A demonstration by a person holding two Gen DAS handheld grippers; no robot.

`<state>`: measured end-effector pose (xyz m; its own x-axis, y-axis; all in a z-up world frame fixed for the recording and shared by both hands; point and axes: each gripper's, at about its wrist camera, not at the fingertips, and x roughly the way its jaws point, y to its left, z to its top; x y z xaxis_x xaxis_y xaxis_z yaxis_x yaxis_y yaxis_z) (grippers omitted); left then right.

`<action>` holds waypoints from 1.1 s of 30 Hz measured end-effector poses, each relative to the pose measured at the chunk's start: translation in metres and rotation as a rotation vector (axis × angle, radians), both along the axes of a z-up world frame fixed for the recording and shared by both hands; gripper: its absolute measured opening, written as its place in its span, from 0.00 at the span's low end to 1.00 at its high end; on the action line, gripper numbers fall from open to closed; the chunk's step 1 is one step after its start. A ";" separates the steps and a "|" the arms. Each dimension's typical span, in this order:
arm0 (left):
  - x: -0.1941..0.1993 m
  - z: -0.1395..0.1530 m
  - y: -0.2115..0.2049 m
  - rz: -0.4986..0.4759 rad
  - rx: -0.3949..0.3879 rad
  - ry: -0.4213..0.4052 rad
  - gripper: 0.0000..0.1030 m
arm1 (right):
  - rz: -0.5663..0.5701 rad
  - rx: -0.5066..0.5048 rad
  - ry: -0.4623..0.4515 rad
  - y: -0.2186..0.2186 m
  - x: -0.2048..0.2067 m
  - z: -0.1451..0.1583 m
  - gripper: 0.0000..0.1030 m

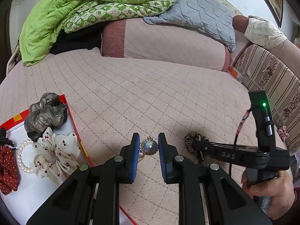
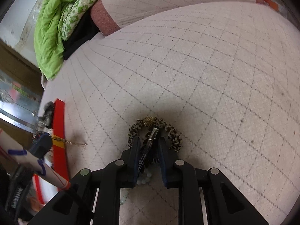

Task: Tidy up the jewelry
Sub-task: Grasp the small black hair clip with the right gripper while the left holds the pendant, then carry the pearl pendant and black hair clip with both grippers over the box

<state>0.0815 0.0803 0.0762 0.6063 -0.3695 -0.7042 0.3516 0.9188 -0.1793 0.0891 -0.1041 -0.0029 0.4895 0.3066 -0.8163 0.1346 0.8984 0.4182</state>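
Grey pearl pendant [image 1: 149, 147], gold rim, gold chain [image 2: 75, 142]

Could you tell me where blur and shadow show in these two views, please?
Left wrist view: sharp throughout, soft shadow beside the leopard hair tie. Right wrist view: left edge smeared around the red box; dark shadow pools around the hair tie at the right tongs.

Left gripper [image 1: 149, 146] and right gripper [image 2: 149, 146] both parted, low, side by side
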 end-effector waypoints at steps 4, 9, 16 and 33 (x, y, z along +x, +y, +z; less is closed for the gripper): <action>-0.002 0.001 -0.001 -0.014 0.001 -0.008 0.19 | 0.017 0.003 -0.020 -0.001 0.000 0.005 0.17; -0.003 0.005 0.002 -0.018 -0.015 -0.024 0.18 | 0.022 0.031 -0.078 -0.002 -0.007 0.022 0.16; -0.005 0.006 0.002 -0.026 -0.017 -0.038 0.18 | 0.023 0.167 -0.107 -0.006 -0.012 0.029 0.16; -0.008 0.010 0.001 -0.044 -0.023 -0.074 0.18 | 0.040 0.258 -0.138 0.000 -0.022 0.033 0.16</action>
